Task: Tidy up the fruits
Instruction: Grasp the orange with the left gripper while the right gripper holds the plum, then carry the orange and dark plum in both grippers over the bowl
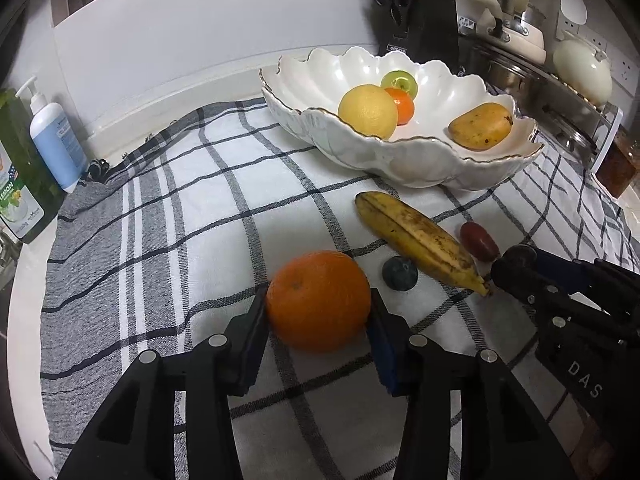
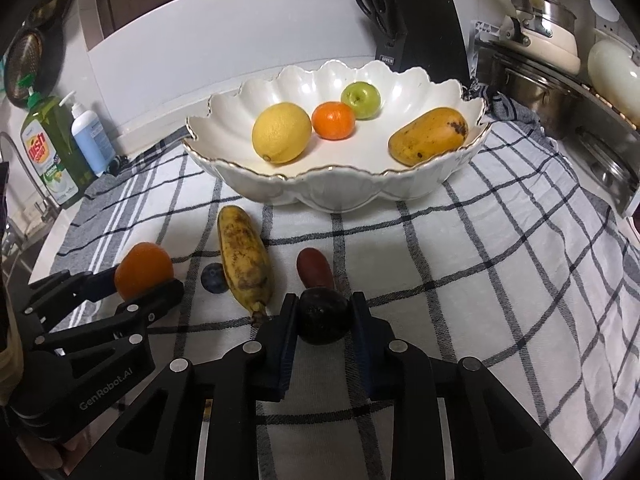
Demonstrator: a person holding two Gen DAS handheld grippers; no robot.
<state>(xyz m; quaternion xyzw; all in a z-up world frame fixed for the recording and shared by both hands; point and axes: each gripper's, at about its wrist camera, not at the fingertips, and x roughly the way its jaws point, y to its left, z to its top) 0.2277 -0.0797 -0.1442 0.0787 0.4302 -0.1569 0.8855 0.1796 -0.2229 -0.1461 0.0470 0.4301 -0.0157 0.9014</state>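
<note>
Large orange resting on a checked cloth, clamped between the two black pads of the left gripper, one pad against each side. Just right of it on the cloth, a small blue-black round fruit, then a spotted yellow banana lying at a slant, stem end toward the camera. Beyond the banana, a dark red oblong fruit, touching or nearly touching the tip of the right gripper. From the right wrist view, a dark, nearly black round fruit squeezed between that gripper's narrow-set pads, sitting on the cloth directly in front of the red oblong fruit. No earlier view for comparison.

Farther back on the cloth, a white scalloped bowl with a gold rim, holding a yellow lemon, a small mandarin, a green apple and a yellow-orange mango off to the right side.

Behind the bowl, a black knife block with scissors. To the right, cream and steel cookware. To the far left, a green dish soap bottle and a blue pump bottle by the white wall
</note>
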